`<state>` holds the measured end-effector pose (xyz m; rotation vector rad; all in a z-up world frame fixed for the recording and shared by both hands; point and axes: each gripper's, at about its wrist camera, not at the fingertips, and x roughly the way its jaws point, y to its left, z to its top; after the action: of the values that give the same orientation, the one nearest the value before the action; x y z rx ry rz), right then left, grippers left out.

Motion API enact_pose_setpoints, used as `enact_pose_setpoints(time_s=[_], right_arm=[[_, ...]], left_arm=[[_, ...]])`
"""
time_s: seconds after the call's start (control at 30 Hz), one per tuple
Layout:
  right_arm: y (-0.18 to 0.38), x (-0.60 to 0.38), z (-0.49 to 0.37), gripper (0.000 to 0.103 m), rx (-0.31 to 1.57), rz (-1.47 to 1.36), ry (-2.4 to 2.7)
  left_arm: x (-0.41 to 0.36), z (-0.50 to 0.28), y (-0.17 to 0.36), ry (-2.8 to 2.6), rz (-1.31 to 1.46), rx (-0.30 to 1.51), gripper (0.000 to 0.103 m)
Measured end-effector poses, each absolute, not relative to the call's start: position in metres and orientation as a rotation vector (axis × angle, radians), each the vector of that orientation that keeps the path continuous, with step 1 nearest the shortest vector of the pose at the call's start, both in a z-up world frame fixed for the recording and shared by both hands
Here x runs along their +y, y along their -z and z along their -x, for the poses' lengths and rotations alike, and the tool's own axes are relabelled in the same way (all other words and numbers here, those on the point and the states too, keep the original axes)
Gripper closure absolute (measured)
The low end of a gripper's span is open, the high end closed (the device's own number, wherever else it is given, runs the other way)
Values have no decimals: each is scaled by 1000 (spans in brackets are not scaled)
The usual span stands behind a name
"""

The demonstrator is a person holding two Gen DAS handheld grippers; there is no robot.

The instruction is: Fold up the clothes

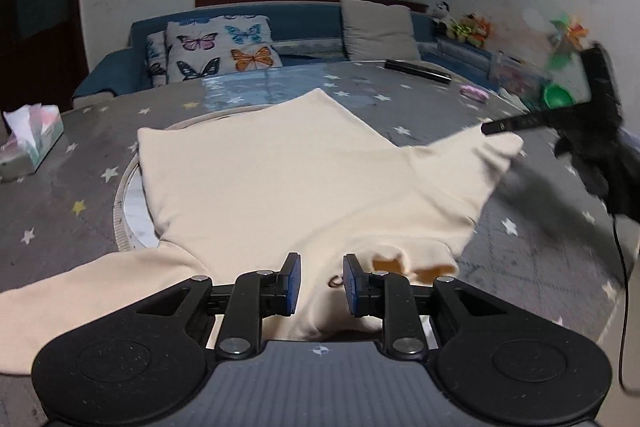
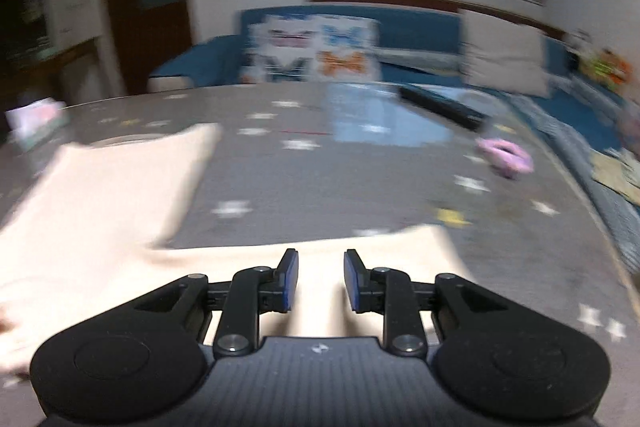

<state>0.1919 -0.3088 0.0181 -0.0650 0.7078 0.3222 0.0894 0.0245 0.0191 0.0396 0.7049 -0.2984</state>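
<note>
Left wrist view: the left gripper (image 1: pixel 320 283) hangs over the collar of a cream shirt (image 1: pixel 280 179) spread on the star-patterned table (image 1: pixel 540 267), jaws apart and gripping nothing. The right gripper (image 2: pixel 321 279), blurred, is also parted with nothing held, above the shirt's sleeve (image 2: pixel 400 243).

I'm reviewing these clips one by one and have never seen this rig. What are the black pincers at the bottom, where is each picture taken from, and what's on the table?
Each picture comes from a camera mounted on a hand-held two-finger gripper, looking along its fingers. The left gripper and right gripper both stand open, holding nothing. A cream shirt lies spread on the star-patterned table; the right gripper, blurred, hovers at one sleeve. Also there: a tissue box, a dark remote-like bar and a small pink object.
</note>
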Motion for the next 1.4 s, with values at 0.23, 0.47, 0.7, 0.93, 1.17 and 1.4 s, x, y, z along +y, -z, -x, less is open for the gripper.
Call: enact_pose_setpoints(time_s=[0.23, 0.47, 0.7, 0.93, 1.17, 1.4], right_arm=[[-22, -238, -146, 74, 717, 147, -618], [-9, -188, -106, 75, 737, 282, -764], [-8, -174, -80, 101, 755, 356, -807], [-23, -173, -87, 94, 765, 351, -872], [-23, -153, -130, 92, 755, 199, -853], [2, -134, -123, 84, 797, 276, -913]], left_arm=[[7, -86, -8, 385, -99, 709, 71], [2, -87, 2, 385, -135, 700, 83], [4, -75, 1, 428, -133, 690, 101], [8, -76, 8, 441, -115, 718, 100], [11, -71, 5, 435, -88, 725, 99], [58, -46, -15, 277, 6, 691, 81]])
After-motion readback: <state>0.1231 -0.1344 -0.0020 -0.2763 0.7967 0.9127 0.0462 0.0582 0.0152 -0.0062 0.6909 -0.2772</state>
